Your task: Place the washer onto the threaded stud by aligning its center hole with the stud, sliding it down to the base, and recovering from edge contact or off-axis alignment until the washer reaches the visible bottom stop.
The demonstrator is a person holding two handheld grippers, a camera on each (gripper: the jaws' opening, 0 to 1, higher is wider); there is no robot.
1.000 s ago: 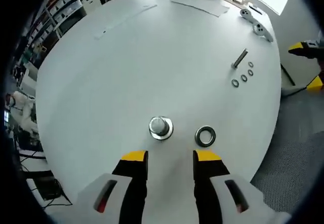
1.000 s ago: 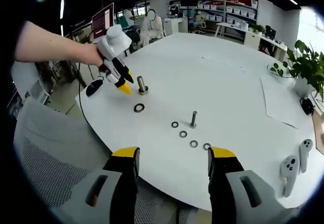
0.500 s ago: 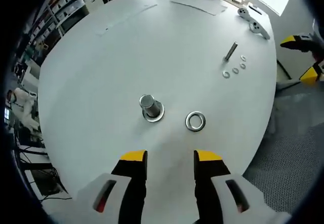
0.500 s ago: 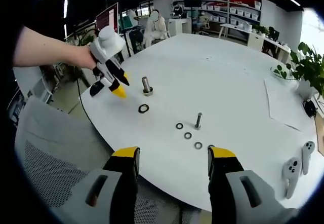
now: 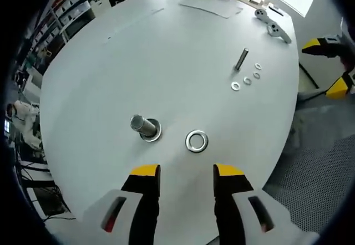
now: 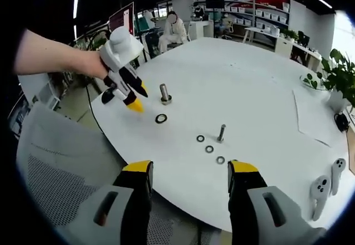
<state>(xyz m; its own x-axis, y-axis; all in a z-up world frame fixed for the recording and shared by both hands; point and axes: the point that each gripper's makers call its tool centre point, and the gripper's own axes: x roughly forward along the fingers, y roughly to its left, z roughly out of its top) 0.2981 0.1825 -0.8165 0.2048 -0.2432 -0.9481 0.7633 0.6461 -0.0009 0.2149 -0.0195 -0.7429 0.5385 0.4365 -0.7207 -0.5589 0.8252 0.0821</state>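
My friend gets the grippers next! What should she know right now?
Left gripper: open, empty, hovering over the table edge, near the big washer.
Right gripper: open, empty, off the table's near edge.
The big stud stands on the table with the big washer lying flat beside it, apart from it.
A smaller bolt stands farther along with three small washers beside it.
Done: nothing yet; no washer is on a stud.
Left: grip the big washer, line its hole up with the stud, slide it down to the base.

Surfaces: metal hardware on matt top.
My washer (image 5: 196, 141) and stud (image 5: 144, 127) are shiny metal; table (image 5: 166, 56) smooth matt white.
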